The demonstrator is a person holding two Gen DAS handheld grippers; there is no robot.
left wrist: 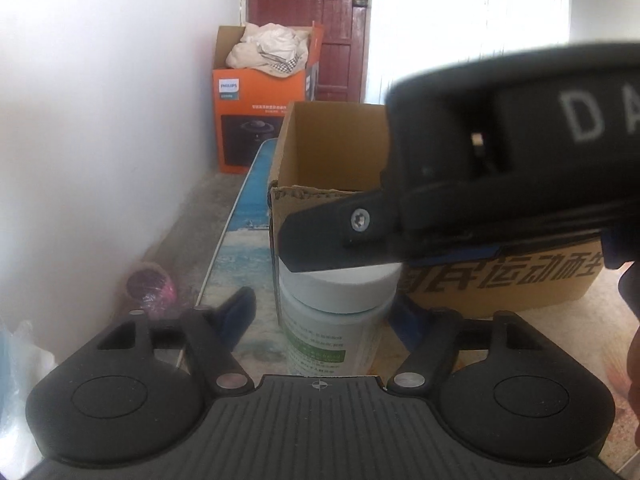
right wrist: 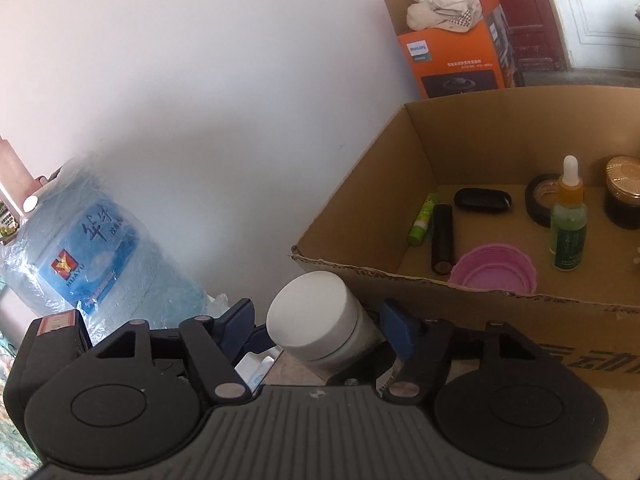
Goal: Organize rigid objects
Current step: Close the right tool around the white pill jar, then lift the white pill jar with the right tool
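A white-capped jar [left wrist: 332, 316] with a green label stands upright on the table, right against the front wall of an open cardboard box [left wrist: 500, 280]. My left gripper [left wrist: 326, 320] is open, its blue pads to either side of the jar, apart from it. My right gripper [right wrist: 320, 328] hangs above the jar [right wrist: 316, 320], open, its pads beside the white cap; its black body fills the upper right of the left wrist view. Inside the box [right wrist: 440, 284] lie a pink lid [right wrist: 494, 270], a dropper bottle [right wrist: 568, 220], a tape roll, a black tube and a green stick.
An orange Philips box [left wrist: 260, 120] with cloth stands on the floor by a red door. A blue water jug [right wrist: 92, 248] sits left of the table by the white wall. A pink object [left wrist: 150, 288] lies on the floor at left.
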